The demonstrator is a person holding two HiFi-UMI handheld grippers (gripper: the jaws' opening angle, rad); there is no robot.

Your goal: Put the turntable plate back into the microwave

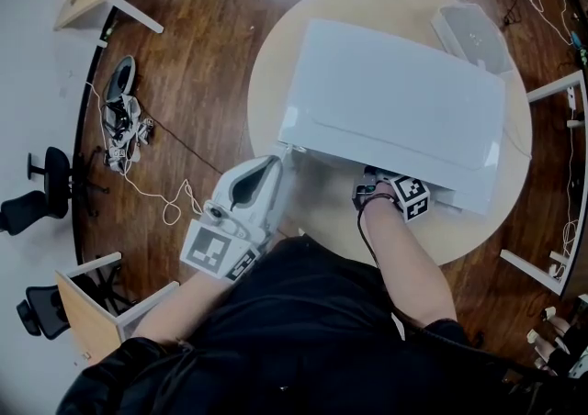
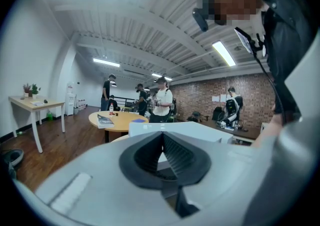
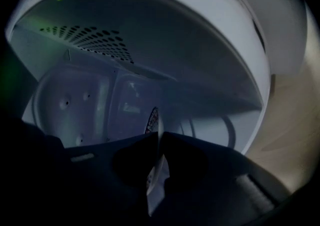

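We see the right gripper [image 3: 158, 142] inside the microwave [image 1: 395, 101] cavity, pinching the near rim of the turntable plate [image 3: 156, 122], which extends ahead over the floor. The left gripper [image 2: 162, 140], pressed together and empty, hangs outside.

No lettering can be read anywhere. The black-and-white square markers [image 1: 213, 251] at lower left and right of centre in the head view carry patterns only. A red printed patch [image 3: 150, 122] on the thin clear glass plate [image 3: 156, 180], centre of the right gripper view, is illegible edge-on.
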